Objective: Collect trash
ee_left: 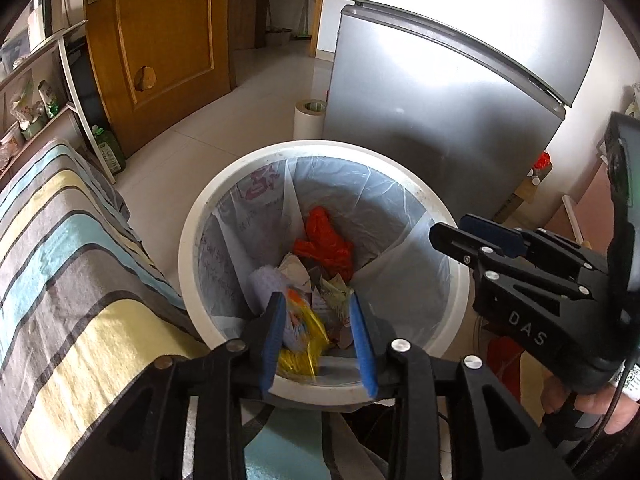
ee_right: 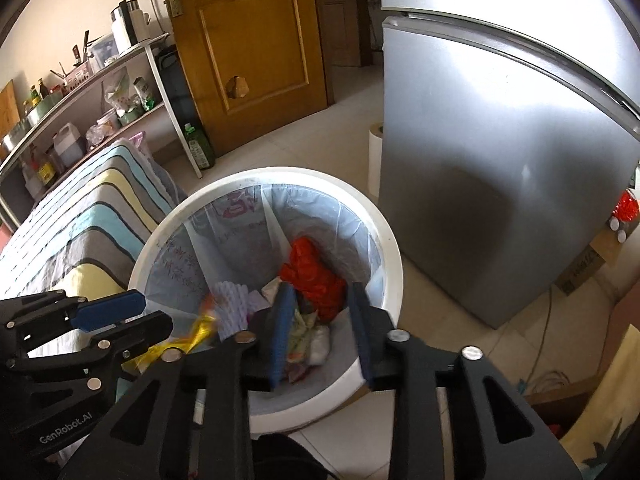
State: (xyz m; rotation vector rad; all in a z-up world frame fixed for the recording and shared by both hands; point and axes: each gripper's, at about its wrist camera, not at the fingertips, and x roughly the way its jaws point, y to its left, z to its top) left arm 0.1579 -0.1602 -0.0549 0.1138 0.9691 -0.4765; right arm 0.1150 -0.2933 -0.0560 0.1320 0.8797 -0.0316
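A white round bin [ee_left: 188, 248] [ee_right: 394, 252] with a clear liner stands on the floor and holds a red plastic bag [ee_left: 326, 246] [ee_right: 312, 274], crumpled papers and wrappers. My left gripper [ee_left: 320, 334] [ee_right: 150, 316] hangs over the bin's near rim, open. A blurred yellow wrapper [ee_left: 302, 346] [ee_right: 198, 330] lies loose between and just past its blue fingers, not pinched. My right gripper [ee_right: 322, 332] [ee_left: 460, 236] is over the bin's right side, open. Only a pale wrapper [ee_right: 310, 338] down among the trash shows between its fingers.
A silver fridge [ee_left: 460, 92] [ee_right: 500, 160] stands right behind the bin, with a white paper roll [ee_left: 308, 118] beside it. A striped cloth surface [ee_left: 72, 264] [ee_right: 92, 216] borders the bin's left. Further back are a wooden door [ee_left: 160, 40], a shelf rack [ee_right: 100, 92] and a green bottle [ee_right: 198, 146].
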